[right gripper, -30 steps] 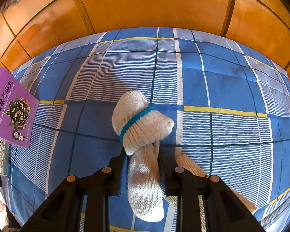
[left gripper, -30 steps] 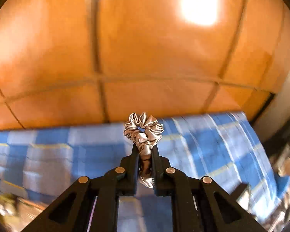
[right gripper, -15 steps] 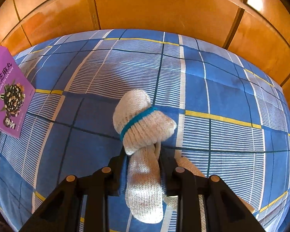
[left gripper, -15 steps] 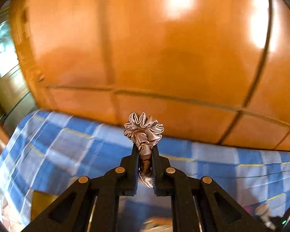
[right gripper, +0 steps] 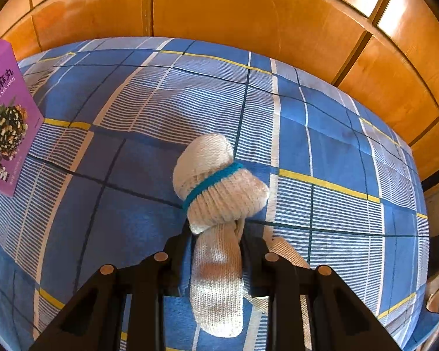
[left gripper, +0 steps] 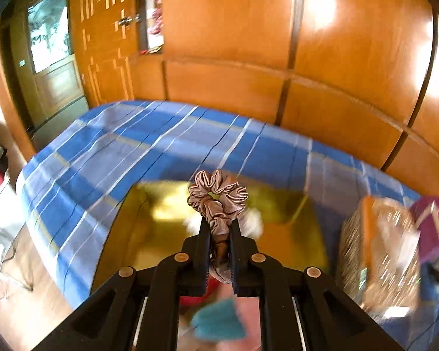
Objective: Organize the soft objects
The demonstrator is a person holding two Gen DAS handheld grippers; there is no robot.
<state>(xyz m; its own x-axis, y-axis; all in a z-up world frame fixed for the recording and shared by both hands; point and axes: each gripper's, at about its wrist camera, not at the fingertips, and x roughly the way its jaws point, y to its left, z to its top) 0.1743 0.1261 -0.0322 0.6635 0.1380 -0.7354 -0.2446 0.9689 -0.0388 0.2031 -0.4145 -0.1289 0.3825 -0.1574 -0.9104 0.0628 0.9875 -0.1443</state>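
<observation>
One plaid bedsheet (right gripper: 322,152) (blue), wood-panel wall (right gripper: 248,8) behind

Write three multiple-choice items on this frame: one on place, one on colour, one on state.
1. Where is the purple box in the right wrist view?
A. left edge, on the bedsheet
B. right edge
C. between the tongs

2. What colour is the band on the knit glove?
A. red
B. teal
C. yellow

3. What state are the left tongs in?
A. open and empty
B. shut on the scrunchie
C. shut on a book

Key: 1 A, the box sits at the left border on the plaid bedsheet. 2 B, a teal stripe wraps the glove held in the right tongs. 3 B, the satin scrunchie is pinched between the fingers.
</observation>
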